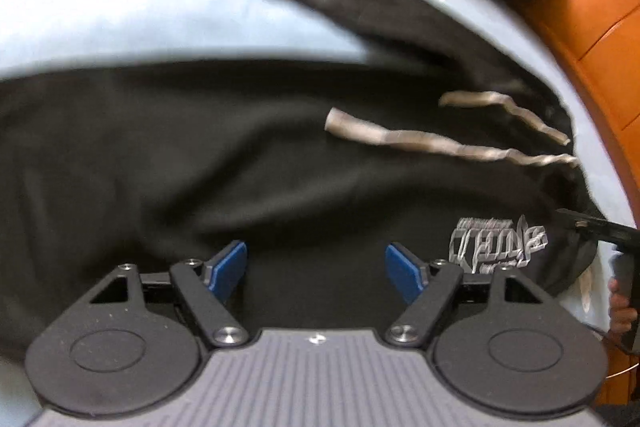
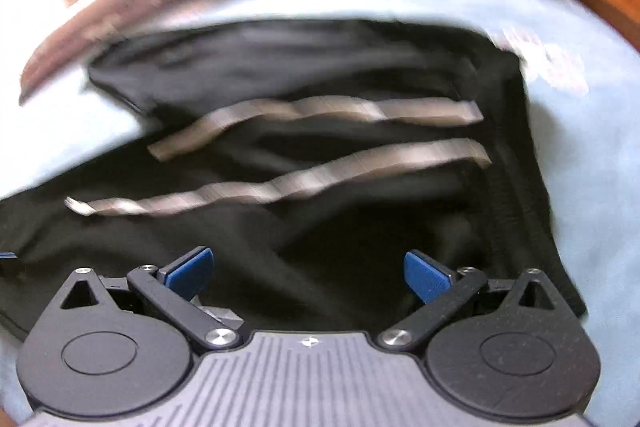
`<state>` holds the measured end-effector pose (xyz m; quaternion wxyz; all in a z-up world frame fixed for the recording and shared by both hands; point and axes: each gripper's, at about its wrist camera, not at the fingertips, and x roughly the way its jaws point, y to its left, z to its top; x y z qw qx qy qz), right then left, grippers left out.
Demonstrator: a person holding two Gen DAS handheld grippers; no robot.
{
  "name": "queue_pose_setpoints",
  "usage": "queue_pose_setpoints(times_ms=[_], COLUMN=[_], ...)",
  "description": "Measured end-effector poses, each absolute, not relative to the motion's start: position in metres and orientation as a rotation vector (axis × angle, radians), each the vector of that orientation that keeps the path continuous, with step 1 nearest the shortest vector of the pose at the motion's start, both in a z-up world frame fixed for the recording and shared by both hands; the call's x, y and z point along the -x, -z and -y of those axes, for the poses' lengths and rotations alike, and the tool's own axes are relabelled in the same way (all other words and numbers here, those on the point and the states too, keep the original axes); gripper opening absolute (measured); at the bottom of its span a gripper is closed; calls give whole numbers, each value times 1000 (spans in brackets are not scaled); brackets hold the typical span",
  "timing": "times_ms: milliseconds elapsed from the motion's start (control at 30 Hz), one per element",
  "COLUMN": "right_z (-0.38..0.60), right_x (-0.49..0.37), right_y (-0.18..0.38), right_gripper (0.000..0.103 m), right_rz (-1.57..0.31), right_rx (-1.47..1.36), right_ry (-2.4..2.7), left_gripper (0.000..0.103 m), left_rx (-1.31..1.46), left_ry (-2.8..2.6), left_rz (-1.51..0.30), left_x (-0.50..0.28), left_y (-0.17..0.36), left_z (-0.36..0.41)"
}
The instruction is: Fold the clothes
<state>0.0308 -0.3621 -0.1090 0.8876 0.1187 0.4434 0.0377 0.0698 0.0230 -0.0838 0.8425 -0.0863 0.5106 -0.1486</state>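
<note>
Black jersey shorts (image 2: 320,239) (soft, limp, light) will sag, so I'd pinch the waistband by the drawcords (image 2: 320,111); left gripper (image 1: 316,277) and right gripper (image 2: 308,277) both gape empty.

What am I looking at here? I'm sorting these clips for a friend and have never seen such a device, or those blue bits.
A person holds a pair of tongs in each hand, each with a camera looking along its blue pads. One picture is from the left tongs, the other from the right tongs. Both stand open, holding nothing. Below lies a black garment with pale drawstrings and a printed logo, spread on a light blue sheet. The pictures are blurred.
</note>
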Motion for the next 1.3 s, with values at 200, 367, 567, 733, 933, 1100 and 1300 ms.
queue_pose_setpoints(times_ms=[200, 367, 567, 733, 933, 1100, 1300], right_z=[397, 445, 480, 489, 503, 515, 500], right_x=[-8, -42, -72, -72, -65, -57, -61], right_y=[87, 79, 104, 105, 112, 124, 101], right_gripper=[93, 57, 42, 35, 42, 54, 14], right_rz=[-828, -763, -826, -826, -828, -798, -852], right_rx=[-326, -316, -391, -460, -590, -760, -572], right_ry=[-66, 48, 43, -44, -119, -142, -32], left_gripper=[78, 77, 77, 77, 77, 77, 77], left_rx=[220, 204, 196, 172, 166, 153, 127], left_ry=[272, 258, 217, 230, 252, 274, 300], left_rz=[-1115, -1115, -1146, -1129, -1149, -1167, -1152], left_x=[-77, -74, -71, -72, -78, -82, -85], left_y=[77, 71, 73, 65, 68, 71, 64], left_z=[-22, -13, -7, 2, 13, 21, 29])
